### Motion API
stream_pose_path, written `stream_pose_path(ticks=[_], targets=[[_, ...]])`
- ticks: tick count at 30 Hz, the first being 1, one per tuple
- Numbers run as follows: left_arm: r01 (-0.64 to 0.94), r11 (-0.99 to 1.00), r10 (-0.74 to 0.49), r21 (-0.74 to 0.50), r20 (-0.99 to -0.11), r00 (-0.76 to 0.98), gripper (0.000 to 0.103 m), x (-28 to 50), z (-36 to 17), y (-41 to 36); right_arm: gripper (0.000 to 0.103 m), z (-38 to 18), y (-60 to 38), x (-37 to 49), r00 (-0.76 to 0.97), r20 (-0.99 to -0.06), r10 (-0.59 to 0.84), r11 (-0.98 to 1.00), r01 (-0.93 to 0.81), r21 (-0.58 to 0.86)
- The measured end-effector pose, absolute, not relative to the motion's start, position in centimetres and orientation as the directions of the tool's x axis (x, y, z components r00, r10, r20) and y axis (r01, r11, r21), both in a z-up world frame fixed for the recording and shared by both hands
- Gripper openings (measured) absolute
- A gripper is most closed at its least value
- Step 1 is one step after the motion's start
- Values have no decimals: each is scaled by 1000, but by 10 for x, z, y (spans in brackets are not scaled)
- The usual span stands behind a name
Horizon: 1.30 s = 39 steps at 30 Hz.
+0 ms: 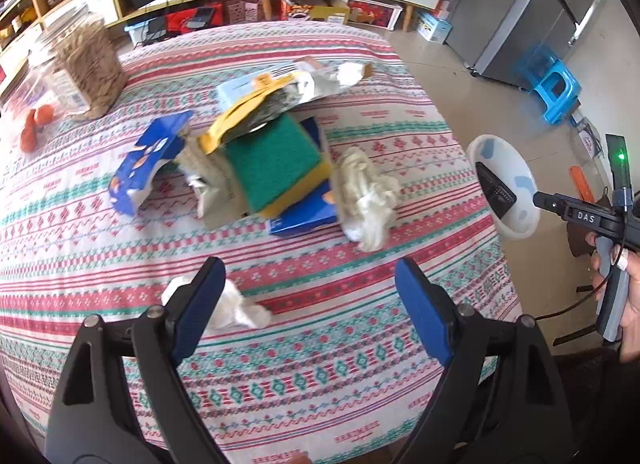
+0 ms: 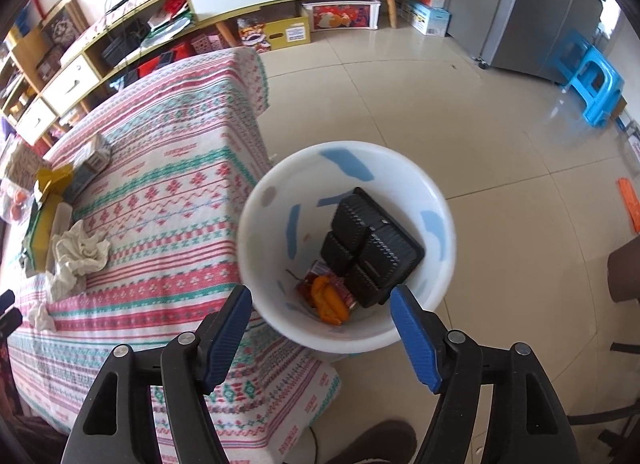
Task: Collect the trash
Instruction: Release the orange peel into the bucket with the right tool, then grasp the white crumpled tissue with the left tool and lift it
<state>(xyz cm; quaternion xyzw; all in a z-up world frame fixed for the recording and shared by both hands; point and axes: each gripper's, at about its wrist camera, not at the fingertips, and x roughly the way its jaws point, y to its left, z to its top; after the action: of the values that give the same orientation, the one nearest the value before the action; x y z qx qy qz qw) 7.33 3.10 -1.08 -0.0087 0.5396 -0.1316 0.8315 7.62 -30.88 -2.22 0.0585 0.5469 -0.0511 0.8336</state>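
1. The right gripper (image 2: 320, 334) hung over the white bin (image 2: 440, 264) with its jaws apart and nothing between the blue ribbed pads; I judge this position served to let trash fall straight in.
2. Inside the bin lay a black ribbed plastic tray (image 2: 374, 250), leaning against the wall, and under it some orange peel (image 2: 328, 300) on a red wrapper.
3. The bin stood on the tiled floor just beside the table corner, probably so that a short reach was enough.
4. The left gripper (image 1: 310, 304) was also open and empty, pointing down at the table; a small crumpled tissue (image 1: 236, 306) lay just beside its left pad, soft and white.
5. Farther on, more trash waited in a loose pile on the woven patterned tablecloth (image 1: 320, 364): a green and yellow sponge (image 1: 276, 163) with a rough top, a torn blue carton (image 1: 148, 163), a crushed foil packet (image 1: 304, 83) and a larger creased tissue (image 1: 366, 199).
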Motion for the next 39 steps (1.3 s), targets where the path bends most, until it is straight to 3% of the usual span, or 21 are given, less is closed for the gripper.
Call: stream_pose_path(ticks=[9, 27, 30, 32, 39], targets=[[138, 981, -179, -138, -919, 351, 87, 70, -29, 71, 80, -22, -271, 79, 397, -918, -1, 996, 83, 34], [51, 982, -187, -180, -937, 294, 86, 74, -67, 90, 81, -30, -207, 87, 380, -924, 32, 999, -24, 24], [35, 981, -193, -191, -937, 292, 71, 77, -72, 89, 81, -30, -198, 88, 382, -923, 43, 999, -39, 31], [25, 974, -221, -223, -935, 278, 55, 79, -75, 90, 81, -29, -192, 88, 384, -922, 53, 998, -49, 37], [45, 976, -218, -214, -928, 302, 32, 74, -66, 90, 81, -25, -170, 93, 394, -915, 83, 995, -81, 55]])
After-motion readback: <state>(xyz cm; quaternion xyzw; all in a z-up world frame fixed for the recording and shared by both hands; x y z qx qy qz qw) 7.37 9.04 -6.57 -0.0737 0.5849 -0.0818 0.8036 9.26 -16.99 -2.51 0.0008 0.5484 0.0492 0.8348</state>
